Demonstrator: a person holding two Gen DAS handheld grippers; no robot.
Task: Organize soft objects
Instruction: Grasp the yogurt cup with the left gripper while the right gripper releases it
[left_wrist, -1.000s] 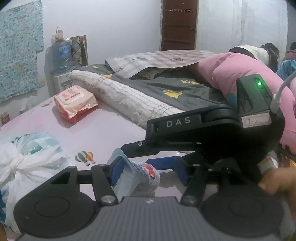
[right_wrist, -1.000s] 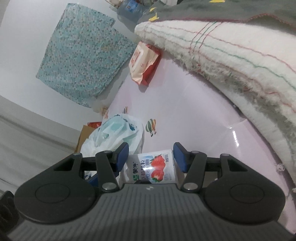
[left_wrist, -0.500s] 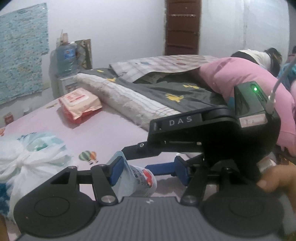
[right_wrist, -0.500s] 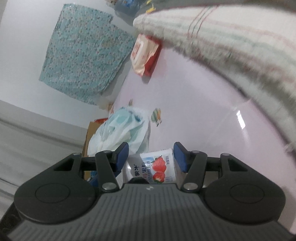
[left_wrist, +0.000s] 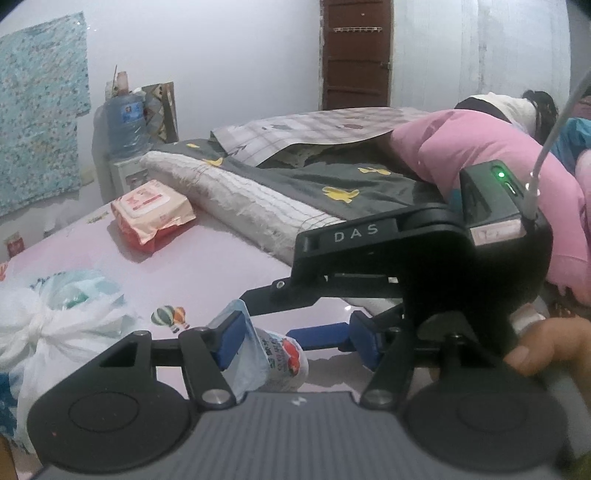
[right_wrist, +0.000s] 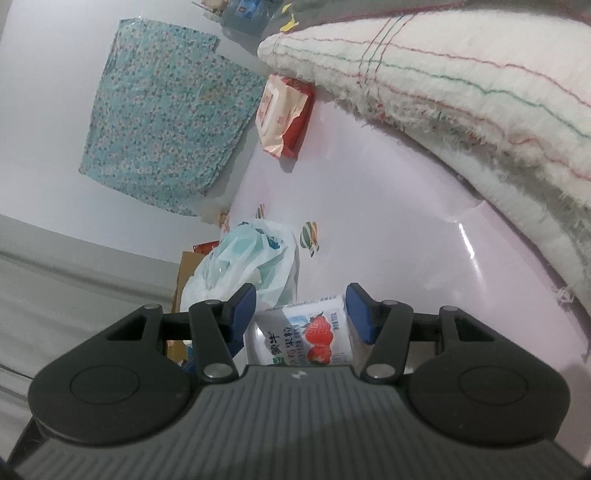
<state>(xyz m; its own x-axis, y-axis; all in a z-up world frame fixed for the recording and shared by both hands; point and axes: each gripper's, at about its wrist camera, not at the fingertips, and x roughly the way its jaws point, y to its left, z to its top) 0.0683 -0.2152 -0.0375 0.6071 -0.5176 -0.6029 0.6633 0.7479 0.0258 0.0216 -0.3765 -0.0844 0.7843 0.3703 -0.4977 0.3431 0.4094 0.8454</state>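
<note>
Since a second ago, the left tongs have been opened a little wider, only their left pad touching the strawberry pouch. The pouch is pinched half-spread between the right tongs, near above the pink bed. A knotted plastic bag of soft items lies left.
</note>
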